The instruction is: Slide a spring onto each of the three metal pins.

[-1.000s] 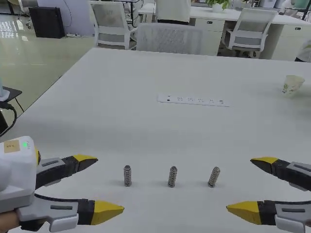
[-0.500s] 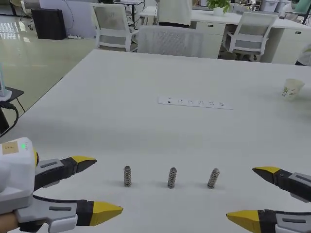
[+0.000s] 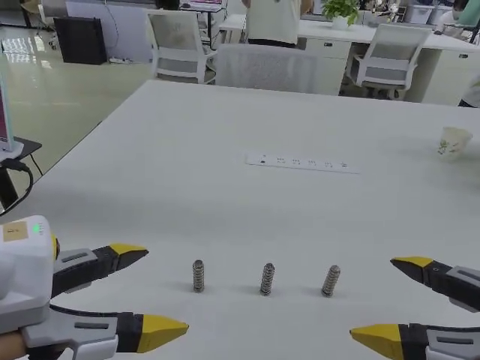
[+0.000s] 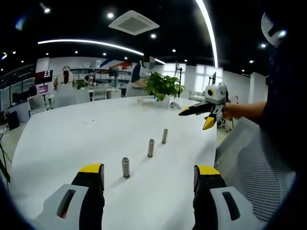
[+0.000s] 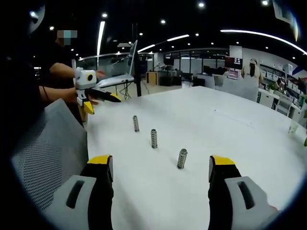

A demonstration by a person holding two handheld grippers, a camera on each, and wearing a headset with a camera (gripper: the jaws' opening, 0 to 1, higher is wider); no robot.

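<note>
My left gripper [image 3: 165,289] and right gripper [image 3: 373,297] stand open and empty; the three upright springs [image 3: 267,279] form a left-right row between them

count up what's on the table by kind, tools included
springs: 3
power strip: 1
cup: 1
tools: 2, the left tool and the right tool
total: 7
</note>
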